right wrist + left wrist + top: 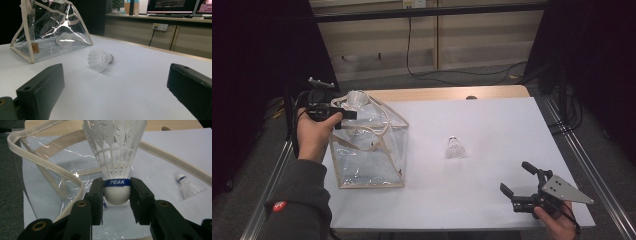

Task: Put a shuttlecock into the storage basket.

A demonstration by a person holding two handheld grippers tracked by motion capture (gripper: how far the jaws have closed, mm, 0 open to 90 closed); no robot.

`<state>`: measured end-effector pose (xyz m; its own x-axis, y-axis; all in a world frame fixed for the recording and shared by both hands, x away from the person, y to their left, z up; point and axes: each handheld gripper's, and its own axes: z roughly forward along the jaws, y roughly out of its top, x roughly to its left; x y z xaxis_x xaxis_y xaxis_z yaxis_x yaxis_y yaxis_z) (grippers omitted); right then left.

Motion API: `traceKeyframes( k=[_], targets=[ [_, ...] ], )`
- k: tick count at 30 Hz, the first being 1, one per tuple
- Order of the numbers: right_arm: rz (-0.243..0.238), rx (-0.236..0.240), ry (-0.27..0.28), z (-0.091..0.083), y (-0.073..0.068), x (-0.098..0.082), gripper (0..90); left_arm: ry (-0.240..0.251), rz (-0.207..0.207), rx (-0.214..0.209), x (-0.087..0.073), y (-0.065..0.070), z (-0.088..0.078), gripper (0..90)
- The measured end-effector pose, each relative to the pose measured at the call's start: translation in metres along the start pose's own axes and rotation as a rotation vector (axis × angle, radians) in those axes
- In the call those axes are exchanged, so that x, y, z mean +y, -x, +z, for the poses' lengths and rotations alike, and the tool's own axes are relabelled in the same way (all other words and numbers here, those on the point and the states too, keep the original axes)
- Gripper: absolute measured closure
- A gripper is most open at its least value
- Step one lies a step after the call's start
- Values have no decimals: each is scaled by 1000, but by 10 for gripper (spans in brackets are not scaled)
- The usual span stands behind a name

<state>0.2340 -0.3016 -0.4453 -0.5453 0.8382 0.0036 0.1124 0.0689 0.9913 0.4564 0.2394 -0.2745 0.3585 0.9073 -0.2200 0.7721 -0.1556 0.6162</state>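
I'm seeing a glossy, crinkled clear plastic bag [367, 155] edged in beige woven cloth trim, a white feathered shuttlecock [115, 152] with smooth matt cork, and matt white table covering [492, 130] over wood.

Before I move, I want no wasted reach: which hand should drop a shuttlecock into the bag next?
Left. Its tool already grips a shuttlecock at the bag mouth. The right tool is open, away from the loose shuttlecock.
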Motion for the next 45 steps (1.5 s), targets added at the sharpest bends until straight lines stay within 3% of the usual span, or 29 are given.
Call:
traceKeyframes(
  k=[12, 15, 24, 31, 45],
  targets=[
    [-4, -3, 0, 0, 0, 0, 11, 3, -12, 6, -2, -4, 2, 649],
    [-2, -1, 1, 0, 0, 0, 11, -1, 2, 32, -2, -4, 2, 558],
    [4, 1, -2, 0, 0, 0, 11, 5, 22, -3, 0, 2, 1, 539],
    [6, -2, -1, 0, 0, 0, 11, 7, 26, -38, 0, 8, 0, 476],
    [-3, 1, -2, 0, 0, 0, 12, -17, 74, -123, 4, 26, -4, 373]
  ],
)
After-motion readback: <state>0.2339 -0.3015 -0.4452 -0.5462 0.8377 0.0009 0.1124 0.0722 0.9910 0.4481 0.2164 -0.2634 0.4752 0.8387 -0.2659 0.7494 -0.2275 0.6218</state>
